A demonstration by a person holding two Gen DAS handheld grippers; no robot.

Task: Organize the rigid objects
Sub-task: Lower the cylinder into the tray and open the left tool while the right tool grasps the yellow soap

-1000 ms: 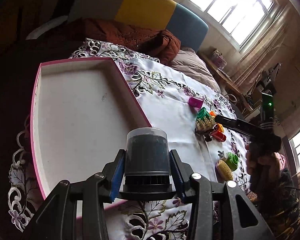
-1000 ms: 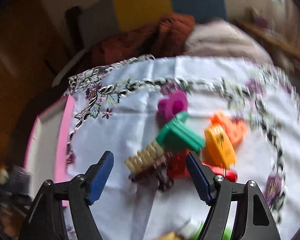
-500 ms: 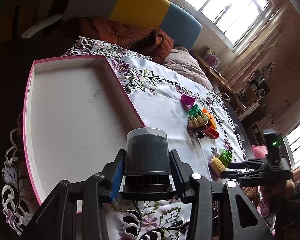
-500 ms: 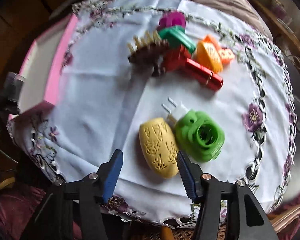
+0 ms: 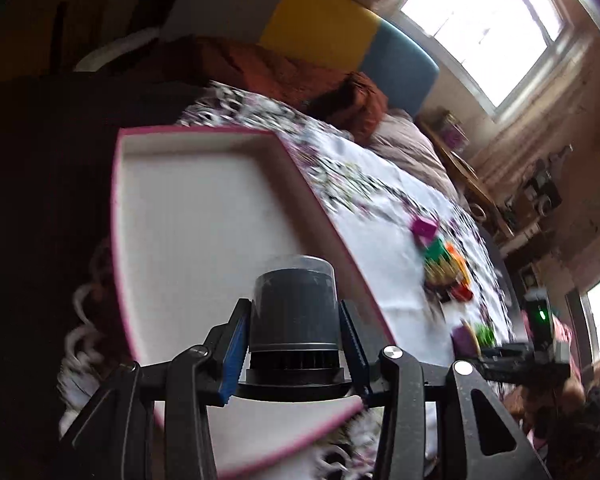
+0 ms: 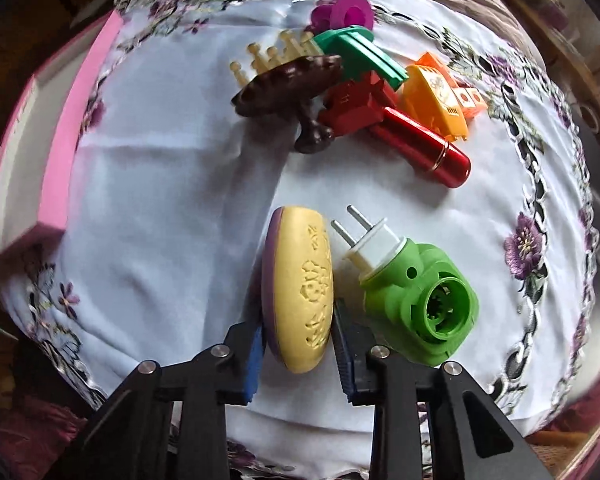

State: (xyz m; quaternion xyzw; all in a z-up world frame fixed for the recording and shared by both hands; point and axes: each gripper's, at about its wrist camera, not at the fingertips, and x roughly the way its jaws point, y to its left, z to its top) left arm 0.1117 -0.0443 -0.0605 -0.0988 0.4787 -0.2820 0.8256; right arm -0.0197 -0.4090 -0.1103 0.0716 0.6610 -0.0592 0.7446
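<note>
My left gripper (image 5: pixel 294 354) is shut on a dark cylinder with a clear cap (image 5: pixel 294 312) and holds it over the near end of the pink-rimmed white tray (image 5: pixel 204 216). My right gripper (image 6: pixel 298 354) is shut on a yellow oval case with a purple back (image 6: pixel 300 288), standing on its edge on the white tablecloth. A green plug-in device with a white plug (image 6: pixel 416 292) lies just right of the case.
A pile lies further back: brown comb brush (image 6: pixel 288 80), green piece (image 6: pixel 360 54), magenta cup (image 6: pixel 344 14), red block (image 6: pixel 356 104), red tube (image 6: pixel 424 148), orange pieces (image 6: pixel 436 92). The tray's pink wall (image 6: pixel 64 140) is at the left. Cushions and a window lie beyond the table.
My right gripper has closed in around the yellow case and now grips it. My left gripper has swung over the tray with the cylinder still held.
</note>
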